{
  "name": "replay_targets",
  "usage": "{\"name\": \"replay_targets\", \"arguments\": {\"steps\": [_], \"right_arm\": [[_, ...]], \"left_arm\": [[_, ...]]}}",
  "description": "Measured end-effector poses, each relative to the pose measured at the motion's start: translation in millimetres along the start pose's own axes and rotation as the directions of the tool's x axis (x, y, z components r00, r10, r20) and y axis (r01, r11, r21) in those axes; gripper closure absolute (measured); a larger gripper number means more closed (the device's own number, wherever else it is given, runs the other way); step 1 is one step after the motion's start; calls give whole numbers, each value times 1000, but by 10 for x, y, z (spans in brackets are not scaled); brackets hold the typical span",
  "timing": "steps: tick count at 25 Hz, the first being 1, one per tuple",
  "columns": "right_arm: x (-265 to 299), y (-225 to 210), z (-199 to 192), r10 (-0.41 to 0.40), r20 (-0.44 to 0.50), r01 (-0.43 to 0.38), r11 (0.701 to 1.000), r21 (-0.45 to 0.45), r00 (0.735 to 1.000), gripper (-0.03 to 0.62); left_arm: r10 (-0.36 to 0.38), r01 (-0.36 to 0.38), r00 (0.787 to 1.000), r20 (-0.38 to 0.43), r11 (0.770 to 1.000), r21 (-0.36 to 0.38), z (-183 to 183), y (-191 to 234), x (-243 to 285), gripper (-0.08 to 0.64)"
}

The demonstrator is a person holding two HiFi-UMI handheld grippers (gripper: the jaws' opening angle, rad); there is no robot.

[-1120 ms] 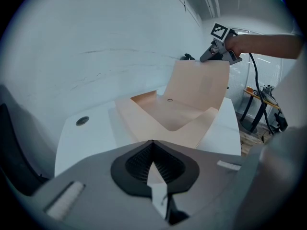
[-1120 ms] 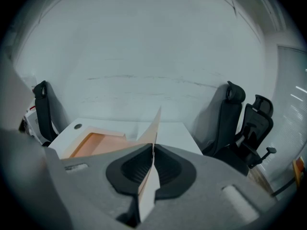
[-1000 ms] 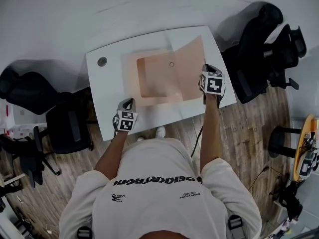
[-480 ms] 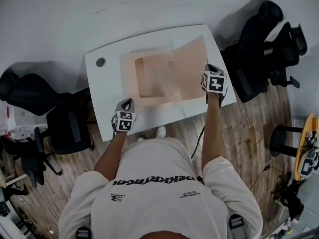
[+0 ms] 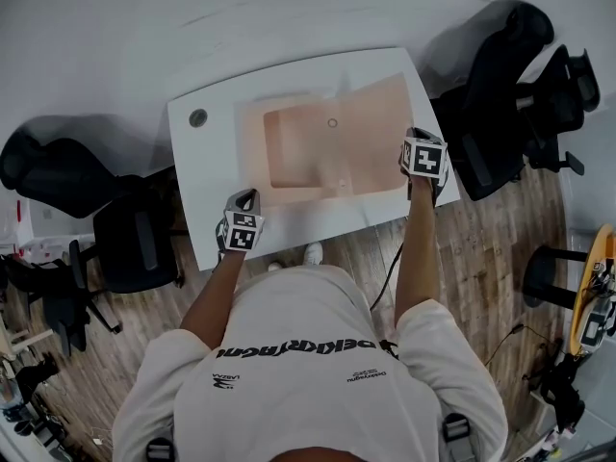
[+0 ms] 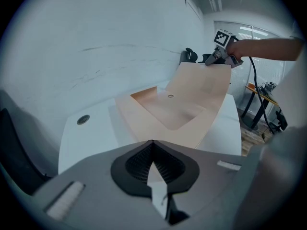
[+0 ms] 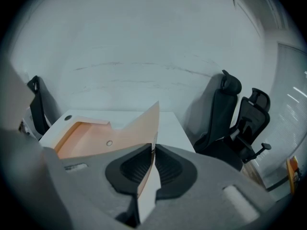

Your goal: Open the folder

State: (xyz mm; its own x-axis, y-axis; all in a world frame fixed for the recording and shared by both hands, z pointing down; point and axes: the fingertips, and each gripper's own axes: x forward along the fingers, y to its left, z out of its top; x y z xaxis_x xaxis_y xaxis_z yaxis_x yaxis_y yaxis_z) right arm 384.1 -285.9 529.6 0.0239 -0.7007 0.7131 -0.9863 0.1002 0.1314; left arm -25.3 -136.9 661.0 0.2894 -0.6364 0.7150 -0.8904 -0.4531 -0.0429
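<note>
A peach folder [image 5: 298, 152] lies spread on the white table [image 5: 207, 166]. My right gripper [image 5: 414, 139] is at the table's right edge, holding the outer edge of the folder's right cover [image 5: 371, 133] [image 7: 136, 128] a little above the table. The cover runs between its pads [image 7: 153, 150] while the jaws are opening. My left gripper [image 5: 247, 198] sits at the front edge, shut on the near corner of the folder's back cover [image 6: 144, 123], a thin sheet edge showing between its pads [image 6: 152, 145]. In the left gripper view, the right gripper [image 6: 218, 59] tops the raised cover.
A round cable hole [image 5: 197, 117] sits at the table's far left corner. Black office chairs stand to the right [image 5: 500, 94] and left [image 5: 67, 176] of the table. A wall runs behind the table. A wooden floor lies under the person.
My right gripper has moved right and slightly down with the cover, swinging it further open and flatter. The left gripper has stayed in place.
</note>
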Motion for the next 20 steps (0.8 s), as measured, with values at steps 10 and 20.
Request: {"name": "replay_targets", "arguments": {"steps": [10,20], "right_arm": [[36,-68,-40,32,-10,-32,999,37,999,569],[205,-258,-207,-6,-77,4,1000,-30,997,558]], "left_arm": [[19,-20,999,-28,999,-33,-1,38,29,569],[33,-33,998,-44,999,7,33,36,53,569]]}}
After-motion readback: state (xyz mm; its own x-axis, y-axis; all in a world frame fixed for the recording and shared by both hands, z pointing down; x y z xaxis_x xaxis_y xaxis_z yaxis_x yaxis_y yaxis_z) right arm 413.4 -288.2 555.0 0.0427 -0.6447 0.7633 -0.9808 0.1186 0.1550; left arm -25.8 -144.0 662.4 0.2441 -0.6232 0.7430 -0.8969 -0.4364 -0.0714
